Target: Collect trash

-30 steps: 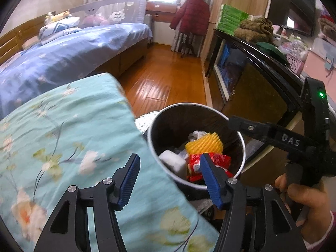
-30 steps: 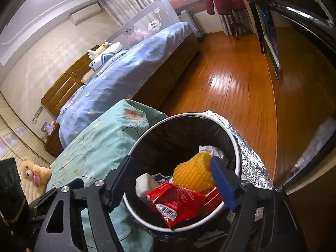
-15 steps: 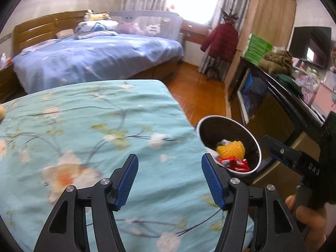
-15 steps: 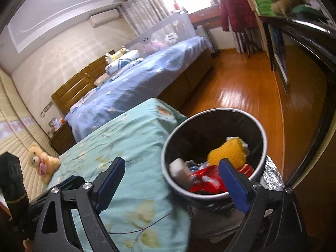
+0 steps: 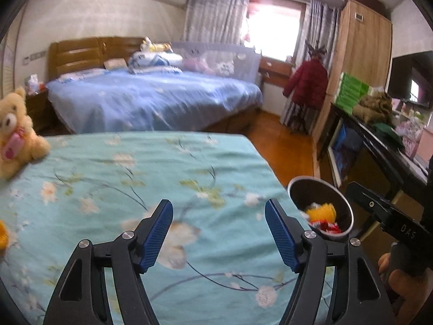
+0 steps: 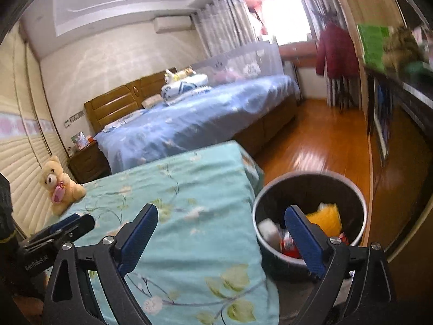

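A round metal trash bin (image 5: 311,189) stands on the floor off the right edge of the teal floral bed (image 5: 162,168). Inside it lie a yellow ridged piece (image 5: 323,212) and red wrappers (image 5: 326,227). My left gripper (image 5: 219,212) hovers over the teal sheet, jaws opening, nothing between them. In the right wrist view the bin (image 6: 297,189) holds the yellow piece (image 6: 326,219), a white lump (image 6: 266,230) and a red wrapper (image 6: 288,243). My right gripper (image 6: 221,211) straddles the bed's edge beside the bin, jaws opening and empty. An orange thing (image 5: 2,235) is cut off at the left edge.
A teddy bear (image 6: 58,187) sits on the teal bed by the wall. Beyond lie a blue bed (image 5: 151,100) and a wooden floor (image 6: 319,146). A dark cabinet (image 5: 379,157) lines the right side. A red coat (image 5: 308,84) hangs near the window.
Both grippers have drawn back and up from the bin and swung left over the teal bed. Both pairs of jaws stand wider. The bin now looks smaller, off to the right.
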`<move>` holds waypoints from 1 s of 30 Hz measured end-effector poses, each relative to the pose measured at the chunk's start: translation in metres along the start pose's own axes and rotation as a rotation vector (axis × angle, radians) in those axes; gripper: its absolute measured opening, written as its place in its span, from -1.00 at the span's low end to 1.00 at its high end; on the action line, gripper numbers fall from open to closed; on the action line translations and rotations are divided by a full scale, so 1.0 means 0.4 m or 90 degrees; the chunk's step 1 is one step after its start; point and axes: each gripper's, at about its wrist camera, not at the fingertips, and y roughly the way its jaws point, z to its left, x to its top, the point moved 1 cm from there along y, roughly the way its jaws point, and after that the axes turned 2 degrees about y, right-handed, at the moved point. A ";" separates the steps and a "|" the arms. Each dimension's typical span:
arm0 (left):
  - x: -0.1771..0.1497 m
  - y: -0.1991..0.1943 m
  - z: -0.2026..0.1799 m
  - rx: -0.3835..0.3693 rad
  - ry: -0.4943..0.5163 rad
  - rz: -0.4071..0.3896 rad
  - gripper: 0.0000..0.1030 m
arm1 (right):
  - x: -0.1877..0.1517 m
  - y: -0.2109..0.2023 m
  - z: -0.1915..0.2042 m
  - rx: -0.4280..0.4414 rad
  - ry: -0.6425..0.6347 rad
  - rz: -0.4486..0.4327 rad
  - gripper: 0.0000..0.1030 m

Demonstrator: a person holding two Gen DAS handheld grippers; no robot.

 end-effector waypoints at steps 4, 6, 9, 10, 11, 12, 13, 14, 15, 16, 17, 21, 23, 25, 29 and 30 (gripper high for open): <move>-0.002 -0.053 0.013 0.036 -0.003 -0.053 0.77 | 0.020 -0.013 0.037 -0.019 -0.038 -0.053 1.00; -0.009 -0.066 0.012 0.057 -0.002 -0.068 0.99 | 0.017 0.001 0.048 -0.026 -0.047 -0.053 1.00; -0.025 -0.074 0.005 0.080 0.005 -0.078 0.98 | -0.001 0.026 0.052 -0.022 -0.047 -0.047 1.00; -0.032 -0.076 0.000 0.089 0.010 -0.081 0.98 | -0.005 0.029 0.051 -0.022 -0.046 -0.046 1.00; -0.036 -0.077 -0.002 0.098 0.012 -0.082 0.98 | -0.011 0.039 0.050 -0.020 -0.043 -0.041 1.00; -0.038 -0.070 -0.007 0.103 0.014 -0.081 0.98 | -0.016 0.043 0.049 -0.019 -0.040 -0.037 1.00; -0.043 -0.071 -0.010 0.108 0.018 -0.082 0.98 | -0.020 0.044 0.047 -0.017 -0.037 -0.034 1.00; -0.043 -0.066 -0.016 0.111 0.020 -0.082 0.98 | -0.023 0.044 0.046 -0.015 -0.035 -0.032 1.00; -0.044 -0.068 -0.020 0.116 0.023 -0.085 0.98 | -0.026 0.045 0.046 -0.013 -0.035 -0.032 1.00; -0.045 -0.074 -0.026 0.122 0.028 -0.093 0.98 | -0.026 0.044 0.047 -0.014 -0.037 -0.033 1.00; -0.045 -0.076 -0.029 0.127 0.030 -0.098 0.98 | -0.027 0.042 0.047 -0.014 -0.039 -0.035 1.00; -0.048 -0.076 -0.040 0.137 0.037 -0.104 0.98 | -0.022 0.034 0.049 -0.011 -0.037 -0.042 1.00; -0.049 -0.066 -0.039 0.137 0.040 -0.100 0.98 | -0.020 0.031 0.050 -0.011 -0.036 -0.044 1.00; -0.050 -0.061 -0.039 0.138 0.040 -0.096 0.98 | -0.019 0.029 0.051 -0.011 -0.037 -0.047 1.00; -0.048 -0.063 -0.039 0.139 0.038 -0.095 0.98 | -0.017 0.027 0.053 -0.014 -0.039 -0.049 1.00; -0.048 -0.064 -0.041 0.139 0.037 -0.096 0.98 | -0.017 0.026 0.055 -0.016 -0.041 -0.050 1.00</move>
